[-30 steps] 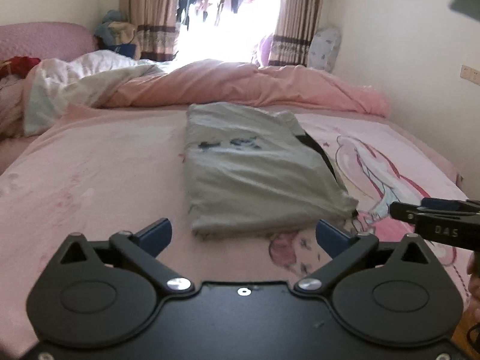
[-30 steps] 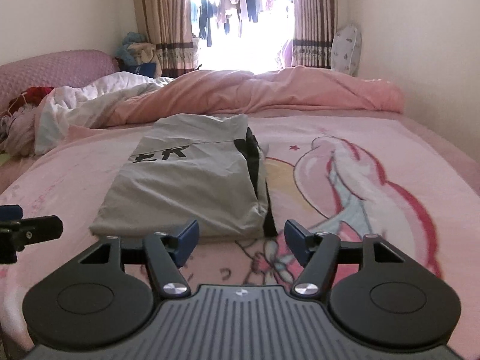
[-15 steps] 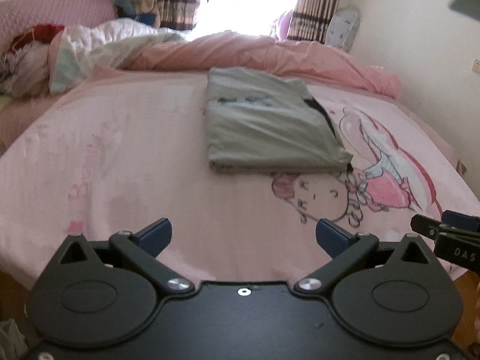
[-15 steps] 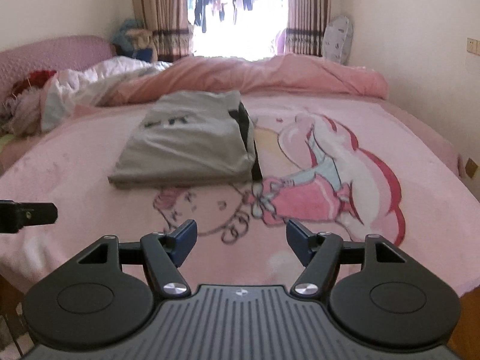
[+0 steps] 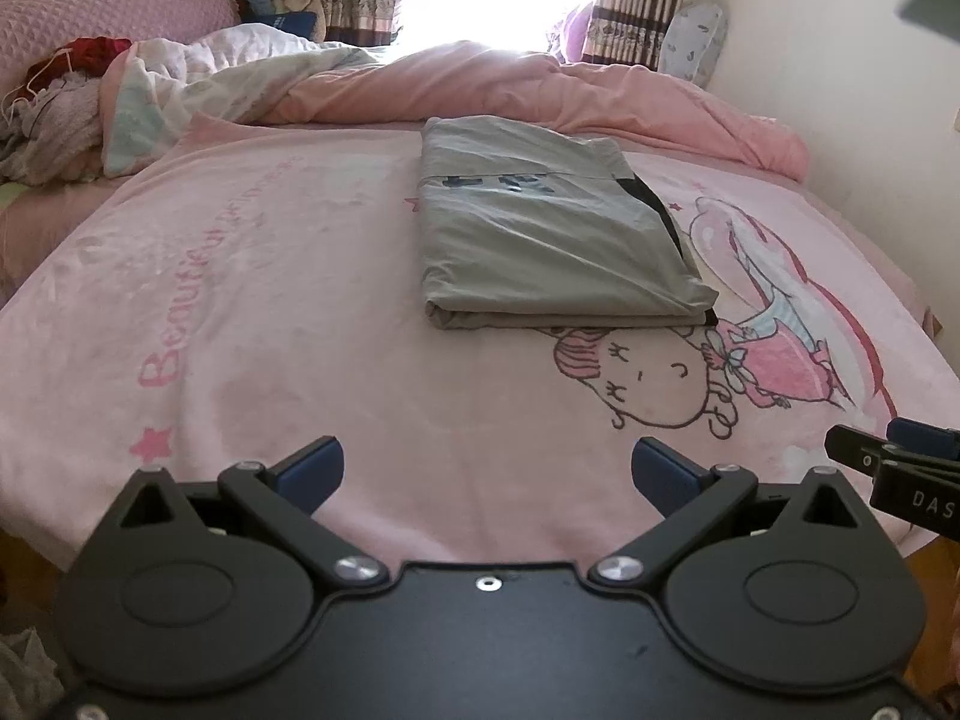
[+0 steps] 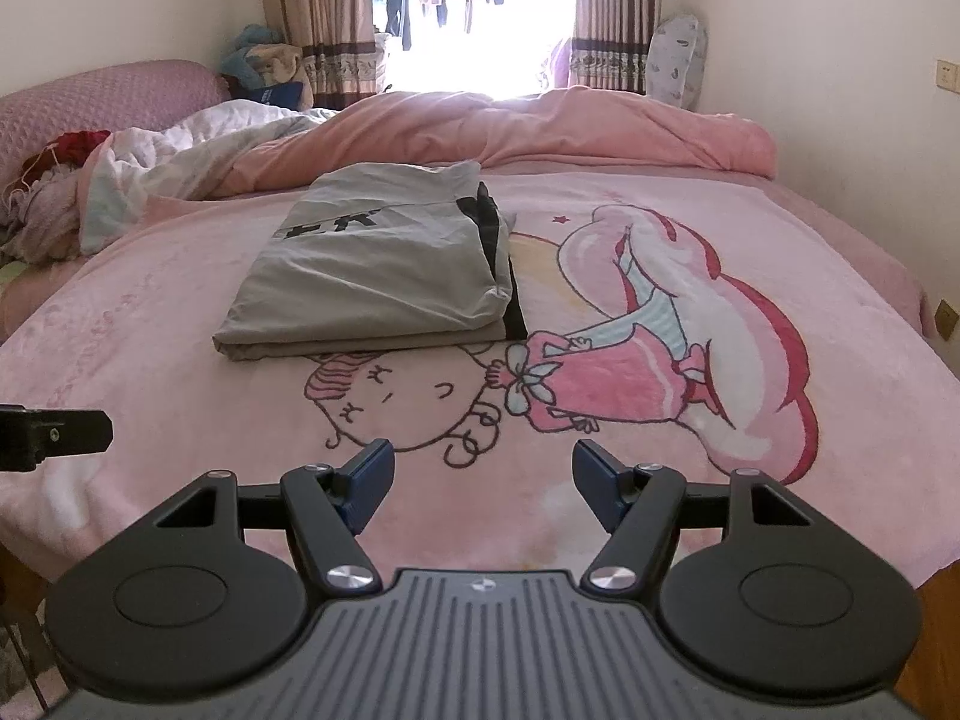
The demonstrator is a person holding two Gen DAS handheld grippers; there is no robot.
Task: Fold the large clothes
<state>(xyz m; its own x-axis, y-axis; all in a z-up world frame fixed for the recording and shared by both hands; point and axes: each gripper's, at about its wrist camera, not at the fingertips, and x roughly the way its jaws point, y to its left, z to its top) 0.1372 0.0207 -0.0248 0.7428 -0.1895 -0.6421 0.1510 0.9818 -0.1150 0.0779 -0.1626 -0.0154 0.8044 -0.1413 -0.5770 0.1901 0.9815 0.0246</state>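
Soft, light folded grey garment (image 5: 552,240) (limp, apt to unfold): best pinched at near corners; both grippers' jaws open, empty.

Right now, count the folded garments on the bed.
1. A grey garment lies folded on the pink blanket, beyond both open grippers. The heap at the bed's far left is unfolded; more may be hidden under it.

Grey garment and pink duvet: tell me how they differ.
The grey garment is folded into a flat, neat rectangle; the pink duvet lies bunched and rumpled. The grey garment sits mid-bed on the cartoon blanket; the pink duvet runs across the far end by the window. Both rest on the bed, touched by no claw.
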